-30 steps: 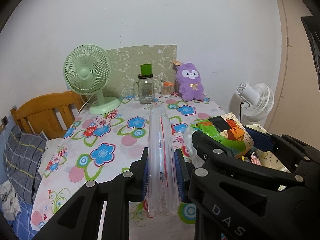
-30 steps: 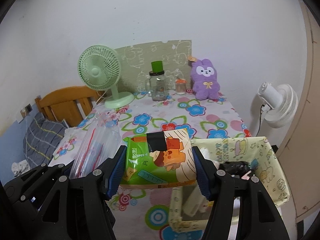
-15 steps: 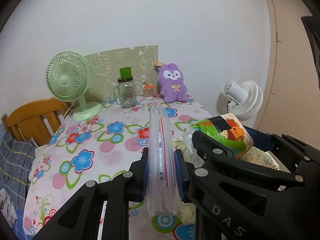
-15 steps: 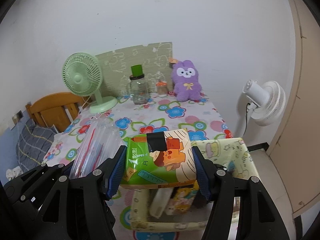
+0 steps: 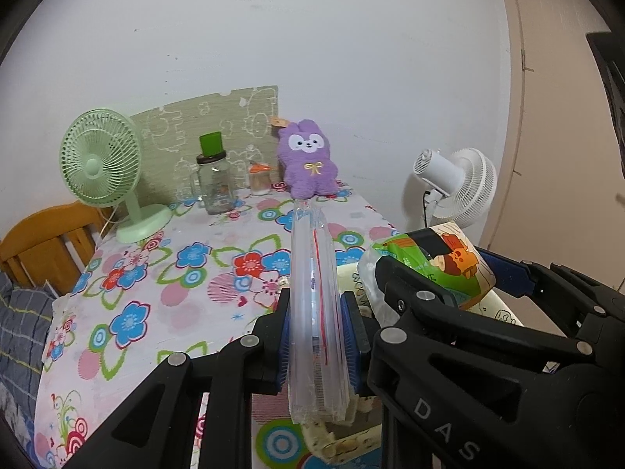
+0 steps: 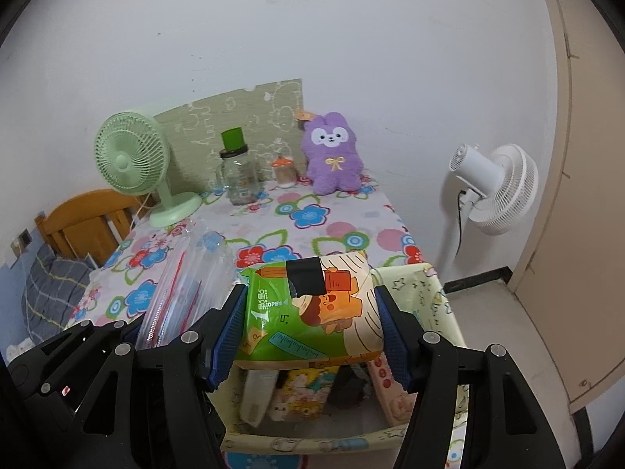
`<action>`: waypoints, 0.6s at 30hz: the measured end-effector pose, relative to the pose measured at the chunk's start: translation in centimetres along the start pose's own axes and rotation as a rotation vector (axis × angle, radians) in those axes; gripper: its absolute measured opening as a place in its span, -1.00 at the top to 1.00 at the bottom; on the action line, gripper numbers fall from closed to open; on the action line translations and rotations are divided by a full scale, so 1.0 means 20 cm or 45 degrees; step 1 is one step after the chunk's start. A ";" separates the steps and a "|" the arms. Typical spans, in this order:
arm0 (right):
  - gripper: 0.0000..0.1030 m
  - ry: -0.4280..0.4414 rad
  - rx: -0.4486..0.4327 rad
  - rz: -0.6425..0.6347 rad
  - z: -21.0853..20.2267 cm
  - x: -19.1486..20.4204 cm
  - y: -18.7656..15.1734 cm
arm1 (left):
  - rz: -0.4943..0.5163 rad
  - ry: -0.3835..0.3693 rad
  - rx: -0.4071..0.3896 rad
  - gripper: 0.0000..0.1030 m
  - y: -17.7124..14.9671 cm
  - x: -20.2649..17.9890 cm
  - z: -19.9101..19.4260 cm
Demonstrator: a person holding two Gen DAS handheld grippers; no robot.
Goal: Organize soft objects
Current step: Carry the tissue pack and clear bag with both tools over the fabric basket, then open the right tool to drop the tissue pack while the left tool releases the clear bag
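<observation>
Over the floral table (image 6: 336, 230), tissue pack (image 6: 312, 308) between right tongs (image 6: 310, 332).

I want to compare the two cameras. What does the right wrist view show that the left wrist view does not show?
Only the right wrist view looks down into the yellow fabric bin, with items inside. Only the left wrist view shows the clear zip bags edge-on, pinched in the left gripper. Both show the tissue pack in the right gripper, the purple plush and the green fan.
</observation>
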State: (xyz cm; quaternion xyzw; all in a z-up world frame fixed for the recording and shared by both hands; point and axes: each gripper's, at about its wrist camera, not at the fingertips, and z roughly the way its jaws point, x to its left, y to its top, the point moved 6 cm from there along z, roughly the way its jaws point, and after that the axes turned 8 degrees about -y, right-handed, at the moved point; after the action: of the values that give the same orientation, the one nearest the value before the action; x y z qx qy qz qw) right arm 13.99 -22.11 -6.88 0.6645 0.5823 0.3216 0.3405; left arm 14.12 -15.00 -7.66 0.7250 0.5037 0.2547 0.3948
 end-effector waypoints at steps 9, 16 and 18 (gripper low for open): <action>-0.29 -0.036 0.041 0.039 0.09 -0.11 -0.02 | 0.014 -0.035 0.034 0.54 -0.01 -0.08 0.11; -0.29 -0.057 0.080 0.064 0.16 -0.19 -0.05 | 0.032 -0.054 0.081 0.52 -0.03 -0.13 0.21; -0.29 -0.062 0.093 0.068 0.19 -0.21 -0.06 | 0.036 -0.051 0.091 0.49 -0.04 -0.14 0.23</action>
State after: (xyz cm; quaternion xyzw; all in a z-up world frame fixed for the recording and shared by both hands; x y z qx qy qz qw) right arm 15.90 -26.52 -10.17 0.6995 0.5672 0.2929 0.3212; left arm 16.29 -18.88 -10.84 0.7505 0.4942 0.2277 0.3750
